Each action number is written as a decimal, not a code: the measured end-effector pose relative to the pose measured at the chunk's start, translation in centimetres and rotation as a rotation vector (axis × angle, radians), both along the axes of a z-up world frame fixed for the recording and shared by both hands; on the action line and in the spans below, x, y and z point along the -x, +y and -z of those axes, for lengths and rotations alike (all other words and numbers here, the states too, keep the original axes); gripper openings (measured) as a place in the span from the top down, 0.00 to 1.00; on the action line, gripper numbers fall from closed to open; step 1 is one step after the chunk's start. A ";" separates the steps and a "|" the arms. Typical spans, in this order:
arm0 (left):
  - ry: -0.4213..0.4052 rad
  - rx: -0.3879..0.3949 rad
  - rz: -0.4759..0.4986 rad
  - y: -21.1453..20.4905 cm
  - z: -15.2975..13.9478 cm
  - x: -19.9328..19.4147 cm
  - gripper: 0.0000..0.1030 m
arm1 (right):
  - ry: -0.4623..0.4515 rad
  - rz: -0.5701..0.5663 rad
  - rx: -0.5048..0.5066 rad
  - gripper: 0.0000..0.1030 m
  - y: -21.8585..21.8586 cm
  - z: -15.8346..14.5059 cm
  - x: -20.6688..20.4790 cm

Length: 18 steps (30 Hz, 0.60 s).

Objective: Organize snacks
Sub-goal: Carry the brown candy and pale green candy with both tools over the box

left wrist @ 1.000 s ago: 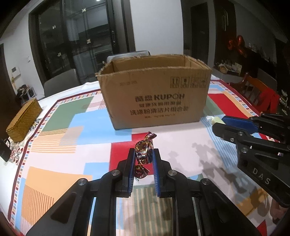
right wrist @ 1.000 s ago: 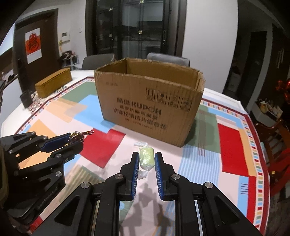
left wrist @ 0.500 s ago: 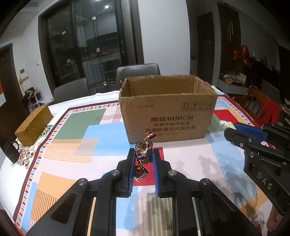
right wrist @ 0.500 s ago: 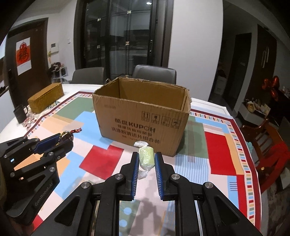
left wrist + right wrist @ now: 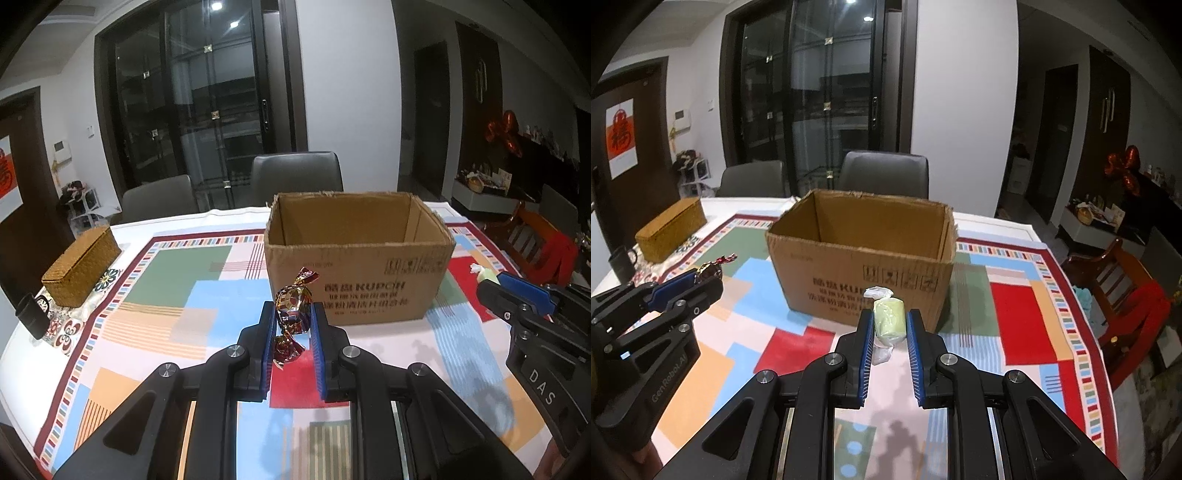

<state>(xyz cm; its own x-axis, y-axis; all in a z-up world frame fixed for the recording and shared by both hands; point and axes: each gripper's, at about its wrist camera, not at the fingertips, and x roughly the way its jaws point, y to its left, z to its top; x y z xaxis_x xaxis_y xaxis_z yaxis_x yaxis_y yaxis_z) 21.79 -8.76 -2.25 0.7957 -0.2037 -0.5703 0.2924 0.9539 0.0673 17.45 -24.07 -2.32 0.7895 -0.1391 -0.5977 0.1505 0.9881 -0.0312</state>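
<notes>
Nearest the cardboard box's front, on the viewer's side, the left claw (image 5: 293, 323) is clamped on a foil-wrapped candy (image 5: 293, 314), its twisted ends sticking out above and below the blue pads. Beside it, the right claw (image 5: 889, 325) pinches a pale green candy (image 5: 889, 320) the same way. Both sweets hang in the air above the desk (image 5: 155, 325), short of the box and about level with its printed front wall, probably so they can clear the rim before being dropped in.

The cardboard box (image 5: 356, 280) stands open-topped in the middle of the patterned cloth; what can be seen of its inside looks empty. Its near wall is the only thing between the candies and the opening.

Left of the box lie a woven case (image 5: 81, 271) and a dark mug (image 5: 32, 320), well apart. Behind the box stand two grey chairs (image 5: 295, 171).
</notes>
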 end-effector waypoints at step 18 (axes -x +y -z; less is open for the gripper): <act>-0.060 0.000 -0.006 -1.4 -2.6 -3.2 0.81 | -0.069 0.039 0.017 0.81 -1.3 -3.1 -2.5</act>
